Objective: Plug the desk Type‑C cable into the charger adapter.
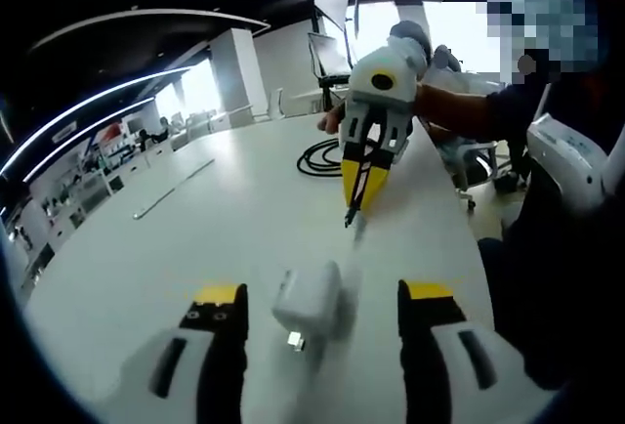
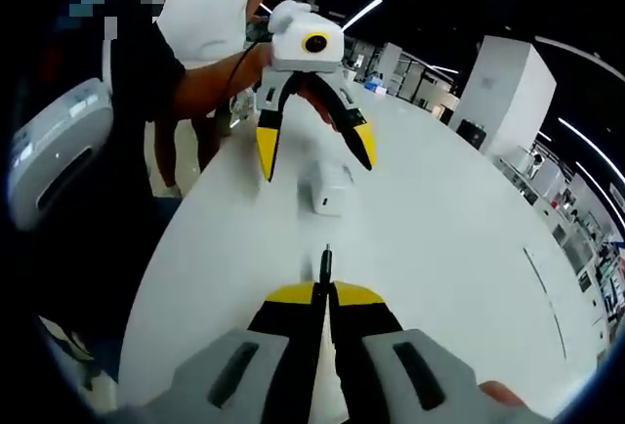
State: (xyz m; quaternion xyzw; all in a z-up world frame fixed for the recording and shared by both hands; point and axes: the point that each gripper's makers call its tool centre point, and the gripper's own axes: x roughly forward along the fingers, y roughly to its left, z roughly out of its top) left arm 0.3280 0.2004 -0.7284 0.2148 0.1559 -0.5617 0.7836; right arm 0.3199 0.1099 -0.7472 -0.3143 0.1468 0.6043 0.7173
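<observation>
White charger adapter [image 1: 309, 305] lies near the desk [image 1: 195, 238] edge between the left gripper's [image 1: 322, 317] wide jaws, ready for steadying, while the right gripper [image 2: 327, 292] pinches the cable plug [image 2: 326, 260] aimed toward it.

In your left gripper view, the charger adapter [image 1: 309, 303] lay on the table [image 1: 195, 238] between your left gripper's [image 1: 320, 318] spread jaws, with your right gripper [image 1: 354, 211] beyond it, tips pointing down at the tabletop. A coiled cable [image 1: 320, 156] lay farther back behind that gripper. In your right gripper view, the cable plug [image 2: 326, 260] stuck out ahead of the closed jaws, facing the adapter.
</observation>
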